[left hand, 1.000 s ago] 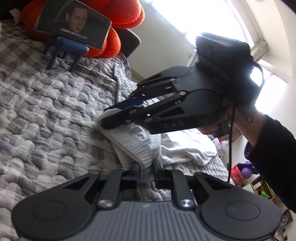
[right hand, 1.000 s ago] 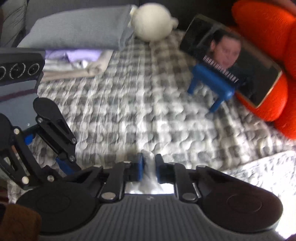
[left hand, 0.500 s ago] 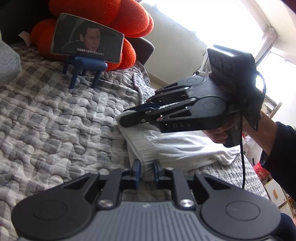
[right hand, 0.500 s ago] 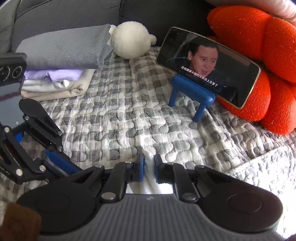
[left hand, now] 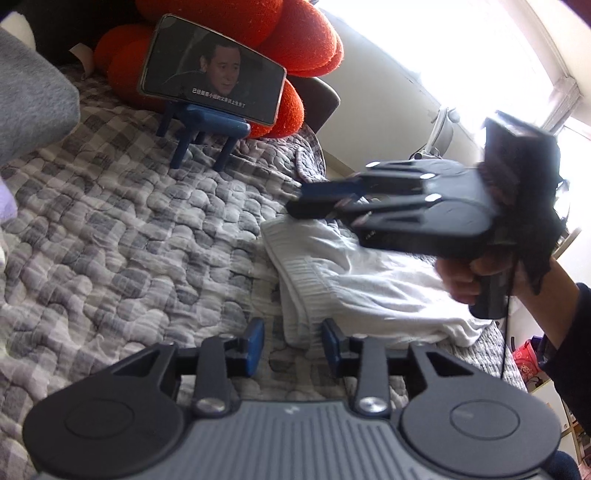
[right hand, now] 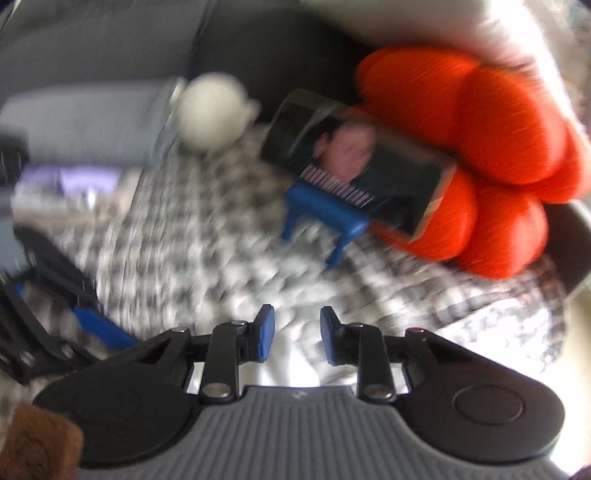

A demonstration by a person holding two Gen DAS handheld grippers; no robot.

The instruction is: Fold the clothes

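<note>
A white ribbed garment lies folded on the grey checked quilt. My left gripper sits low at its near edge; its jaws are opening and the blue pads stand apart on either side of the cloth's corner without pressing it. My right gripper, held by a hand, hovers above the garment's far end. In the blurred right wrist view, the right gripper is also opening, with nothing pinched and bright white cloth beneath it. One blue finger of the left gripper shows at the left.
A phone playing a video leans on a small blue stand at the head of the bed, before orange cushions. A stack of folded clothes and a white plush toy lie at the far left.
Both grippers were shut on the white garment's edge and have now let go, their pads spreading apart. The garment has dropped flat onto the quilt, and the right gripper has drawn back to the right.
</note>
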